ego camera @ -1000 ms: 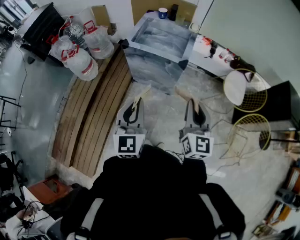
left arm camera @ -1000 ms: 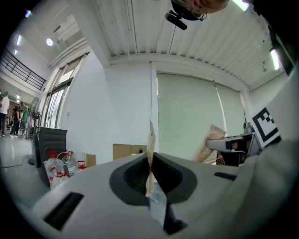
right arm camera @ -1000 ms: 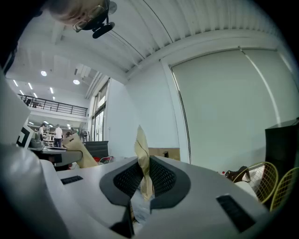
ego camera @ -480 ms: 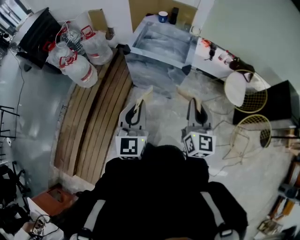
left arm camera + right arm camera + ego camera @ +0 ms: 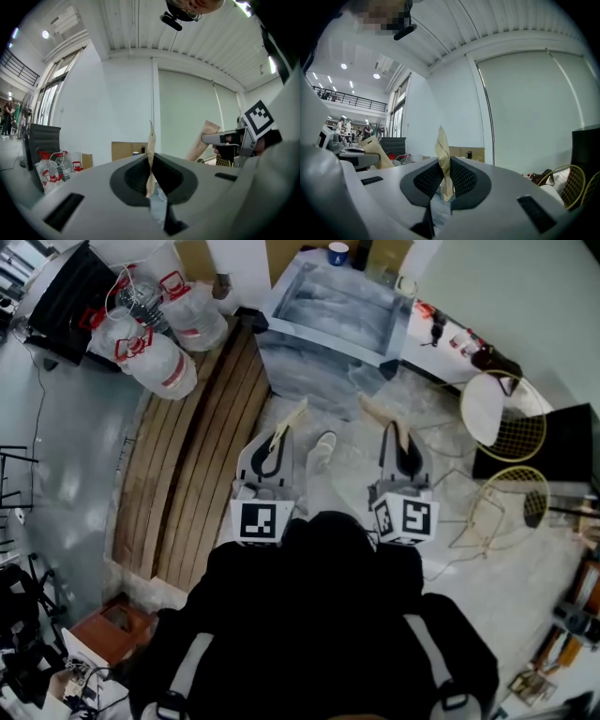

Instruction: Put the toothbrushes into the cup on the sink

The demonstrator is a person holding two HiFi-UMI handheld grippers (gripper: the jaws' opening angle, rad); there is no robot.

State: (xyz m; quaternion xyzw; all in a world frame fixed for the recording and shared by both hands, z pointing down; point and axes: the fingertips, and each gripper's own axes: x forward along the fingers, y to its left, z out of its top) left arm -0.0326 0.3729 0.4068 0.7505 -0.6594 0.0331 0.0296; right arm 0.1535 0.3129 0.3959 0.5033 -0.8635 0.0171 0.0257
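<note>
My left gripper (image 5: 275, 451) is shut on a flat tan paper toothbrush packet (image 5: 289, 421) that sticks out forward. The left gripper view shows that packet (image 5: 151, 147) edge-on, pinched between the dark pads. My right gripper (image 5: 400, 451) is shut on a second tan packet (image 5: 373, 412), which stands upright between the pads in the right gripper view (image 5: 443, 154). Both grippers are held side by side at waist height above the floor. The sink (image 5: 281, 320) lies ahead at the top of the head view. A blue cup (image 5: 337, 253) stands on its far edge.
Large water bottles (image 5: 159, 367) sit at the upper left beside a strip of wooden planks (image 5: 202, 456). Two wire chairs (image 5: 506, 423) (image 5: 511, 507) and a black cabinet (image 5: 558, 442) stand to the right. A shoe (image 5: 323, 446) shows between the grippers.
The view has moved forward towards the sink, which now sits higher in the frame. A shoe has come into sight between the grippers. Both grippers still hold their packets.
</note>
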